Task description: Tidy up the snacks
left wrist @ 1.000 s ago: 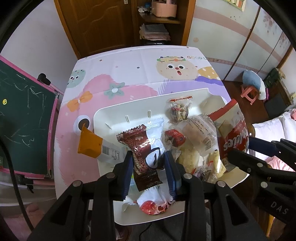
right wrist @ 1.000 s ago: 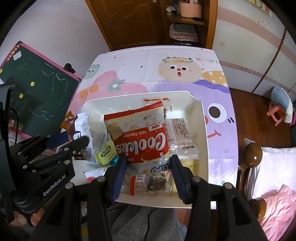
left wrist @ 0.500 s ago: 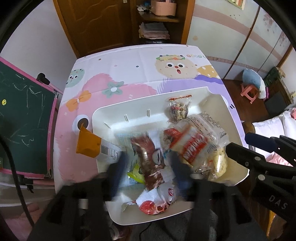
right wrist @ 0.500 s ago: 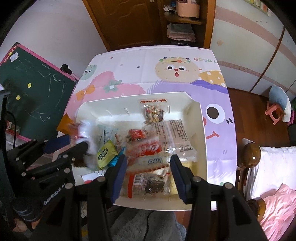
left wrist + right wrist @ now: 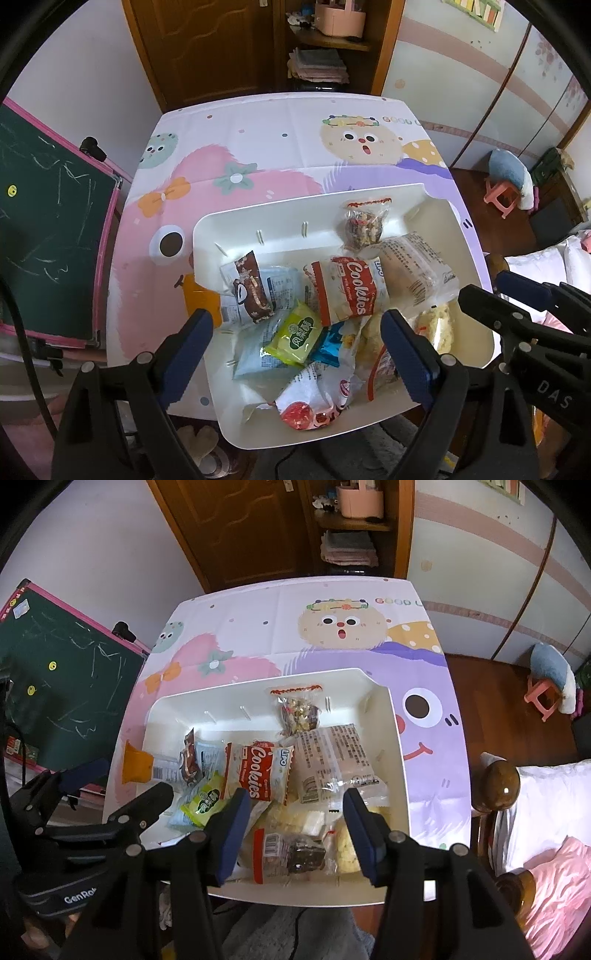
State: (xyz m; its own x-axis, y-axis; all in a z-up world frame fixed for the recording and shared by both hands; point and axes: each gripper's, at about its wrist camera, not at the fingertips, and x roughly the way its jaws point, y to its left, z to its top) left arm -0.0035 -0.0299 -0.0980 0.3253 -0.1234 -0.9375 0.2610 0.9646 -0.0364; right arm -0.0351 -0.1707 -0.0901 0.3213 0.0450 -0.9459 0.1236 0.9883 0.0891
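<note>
Left gripper (image 5: 297, 349) fingers opening wide, empty, above the white bin (image 5: 476, 280), so its snacks pile loose inside. Right gripper (image 5: 293, 827) fingers opening slightly, half-wide, nothing held; orange-ended pack (image 5: 199, 299) lies outside on the worktop (image 5: 258, 129).

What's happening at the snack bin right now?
A person holds both grippers above a white bin full of packaged snacks on a cartoon tablecloth. The left gripper is opening with nothing pinched; a brown chocolate packet and a red cookies pack lie loose in the bin below. The right gripper hangs open over the pile, holding nothing. An orange-ended packet sits outside the bin.
</note>
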